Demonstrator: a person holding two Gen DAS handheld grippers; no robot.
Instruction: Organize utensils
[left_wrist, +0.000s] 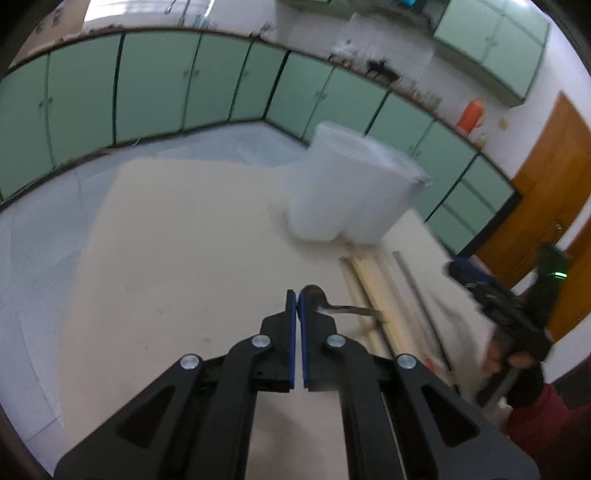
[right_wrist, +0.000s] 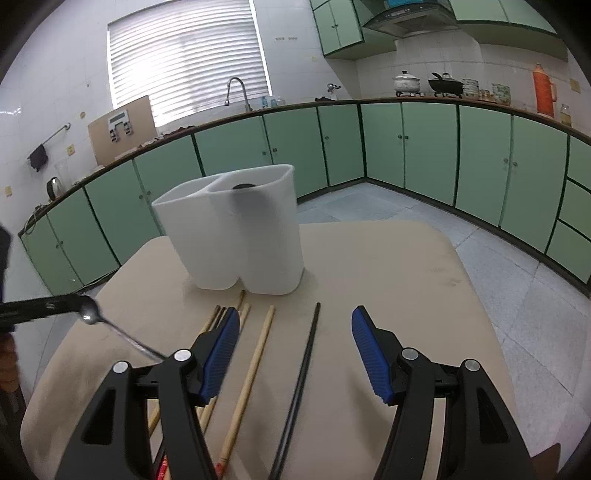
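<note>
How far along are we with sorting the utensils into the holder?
Done: one dark item already sits in the white holder. In hand: the left gripper is shut on a metal spoon. Left: the wooden chopsticks and the black chopstick lie on the table under the open right gripper.

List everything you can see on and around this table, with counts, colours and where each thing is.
Utensil holder: one, white, two compartments, far middle of table; something dark shows in the right compartment.
Spoon: one, metal, held above the table's left side.
Wooden chopsticks: several, tan, lying flat in front of the holder.
Dark chopsticks: one alone beside the tan ones, more at the left of the row.
Table: one, beige.
Cabinets: green, along the walls.
Thermos: one, orange, on the counter.
Left gripper: shut on the spoon.
Right gripper: open, above the chopsticks.
</note>
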